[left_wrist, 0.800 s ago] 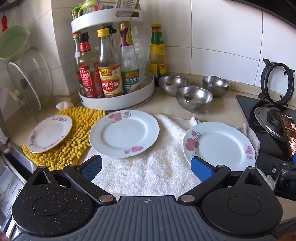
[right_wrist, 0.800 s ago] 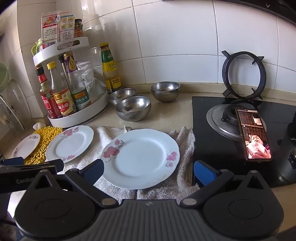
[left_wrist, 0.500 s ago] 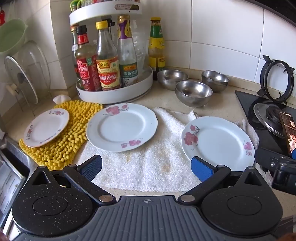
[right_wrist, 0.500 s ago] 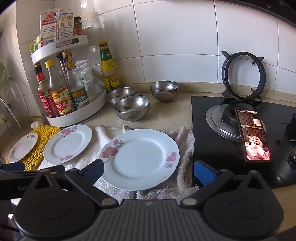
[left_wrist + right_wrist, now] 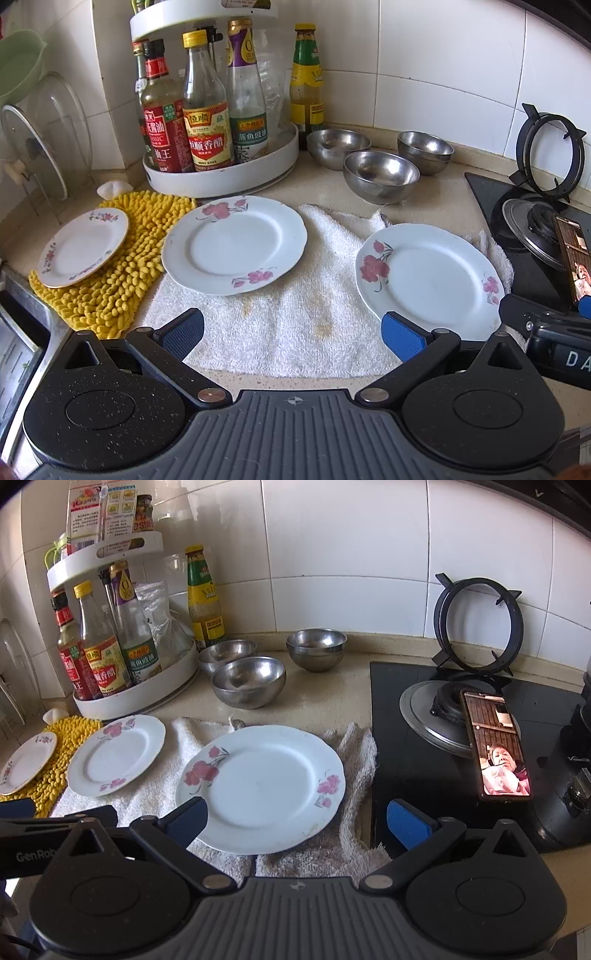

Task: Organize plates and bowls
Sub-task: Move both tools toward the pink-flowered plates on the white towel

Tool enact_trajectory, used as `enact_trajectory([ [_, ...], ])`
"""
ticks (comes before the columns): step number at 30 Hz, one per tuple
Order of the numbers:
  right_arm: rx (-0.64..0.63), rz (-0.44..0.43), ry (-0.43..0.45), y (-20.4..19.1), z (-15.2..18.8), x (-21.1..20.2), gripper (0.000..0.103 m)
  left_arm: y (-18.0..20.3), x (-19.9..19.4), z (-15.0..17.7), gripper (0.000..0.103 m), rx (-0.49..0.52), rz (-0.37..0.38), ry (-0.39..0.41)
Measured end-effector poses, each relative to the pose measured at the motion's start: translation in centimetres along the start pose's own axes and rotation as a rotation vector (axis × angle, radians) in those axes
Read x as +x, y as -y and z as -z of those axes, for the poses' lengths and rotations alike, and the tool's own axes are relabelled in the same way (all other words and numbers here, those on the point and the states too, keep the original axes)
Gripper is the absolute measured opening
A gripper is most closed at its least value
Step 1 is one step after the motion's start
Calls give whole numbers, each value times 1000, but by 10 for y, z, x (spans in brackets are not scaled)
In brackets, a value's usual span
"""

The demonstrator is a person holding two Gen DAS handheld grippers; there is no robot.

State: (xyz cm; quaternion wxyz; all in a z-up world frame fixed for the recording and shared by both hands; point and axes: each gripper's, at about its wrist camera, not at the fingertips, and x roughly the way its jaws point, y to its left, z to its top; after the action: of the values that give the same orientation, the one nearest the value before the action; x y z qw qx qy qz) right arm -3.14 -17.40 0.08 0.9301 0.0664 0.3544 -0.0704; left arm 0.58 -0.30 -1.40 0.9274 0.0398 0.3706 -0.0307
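Observation:
Three flowered white plates lie on the counter: a small plate [image 5: 83, 251] on a yellow mat, a middle plate [image 5: 234, 244] and a large right plate [image 5: 430, 280] on a white towel [image 5: 295, 325]. Three steel bowls [image 5: 380, 176] stand behind them. My left gripper [image 5: 293, 334] is open and empty, low over the towel's front. My right gripper [image 5: 297, 821] is open and empty, at the near edge of the large plate [image 5: 260, 788]. The middle plate [image 5: 116, 755], small plate [image 5: 27, 762] and bowls [image 5: 248, 681] also show in the right wrist view.
A white two-tier rack [image 5: 221, 173] of sauce bottles stands at the back left. A black hob [image 5: 461, 746] with a phone [image 5: 496, 751] on it lies to the right. A glass lid [image 5: 33, 147] leans at the far left, a sink edge [image 5: 22, 314] below it.
Both grippers have moved slightly forward and lower toward the plates. Nothing has been taken hold of; plates and bowls have not moved.

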Motion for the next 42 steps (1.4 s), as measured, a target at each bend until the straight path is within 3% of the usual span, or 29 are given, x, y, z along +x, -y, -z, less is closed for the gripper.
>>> enact_trajectory([
  [20, 49, -21, -18, -1, 4, 10, 103, -2, 6, -4, 103, 42, -2, -39],
  [42, 40, -37, -52, -16, 2, 26, 103, -18, 20, -4, 103, 17, -16, -79],
])
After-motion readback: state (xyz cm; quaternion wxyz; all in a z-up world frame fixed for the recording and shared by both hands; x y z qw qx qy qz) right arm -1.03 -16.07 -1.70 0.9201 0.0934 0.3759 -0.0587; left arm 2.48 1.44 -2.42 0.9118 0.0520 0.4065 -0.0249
